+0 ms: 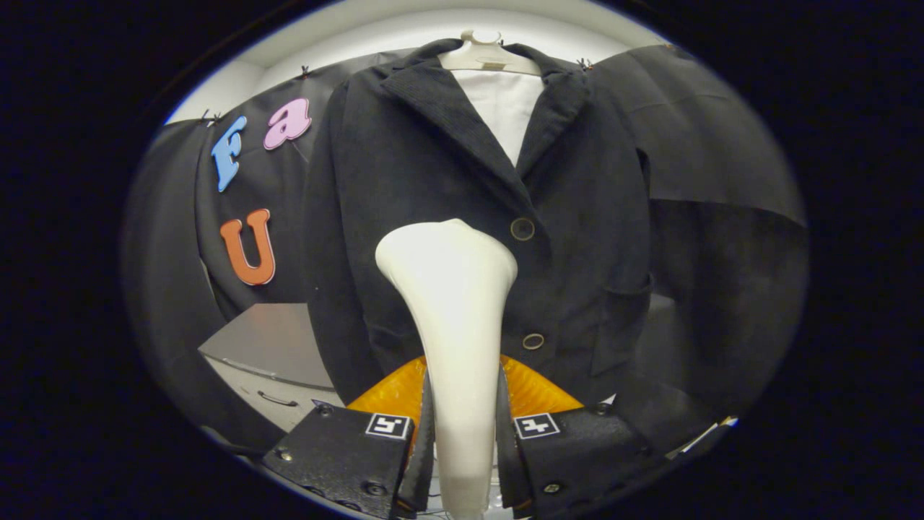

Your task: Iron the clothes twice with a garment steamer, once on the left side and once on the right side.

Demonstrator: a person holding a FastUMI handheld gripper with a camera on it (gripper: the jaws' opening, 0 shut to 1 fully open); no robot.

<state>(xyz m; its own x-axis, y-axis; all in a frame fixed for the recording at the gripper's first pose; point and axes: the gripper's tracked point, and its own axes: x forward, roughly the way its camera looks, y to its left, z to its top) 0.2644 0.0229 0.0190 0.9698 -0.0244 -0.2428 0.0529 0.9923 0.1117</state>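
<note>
- Gripper (462, 433) w/ jaws clenched on the handle of the garment steamer (451, 303); both fingers (426, 433) press the handle from either side.
- Steamer is white, narrow at the handle betw. the fingers, widening to a broad head up ahead of them.
- Steamer head sits in front of the dark jacket (433, 166), around mid-chest, just beside the upper button (522, 229); can't tell if head touches the fabric.
- Lower button (533, 341) is just beside the steamer's neck, on the same side as the upper one.
- Jacket hangs upright on a white hanger (485, 54), front closed; white lining (505, 108) shows betw. the lapels.
- Orange ribbed piece (393, 393) shows behind the fingers, both sides of the handle.
- Grey table (271, 343) w/ a drawer handle sits beside the jacket, beyond the fingers, lower down.
- Black cloth wall (715, 144) behind the jacket.
</note>
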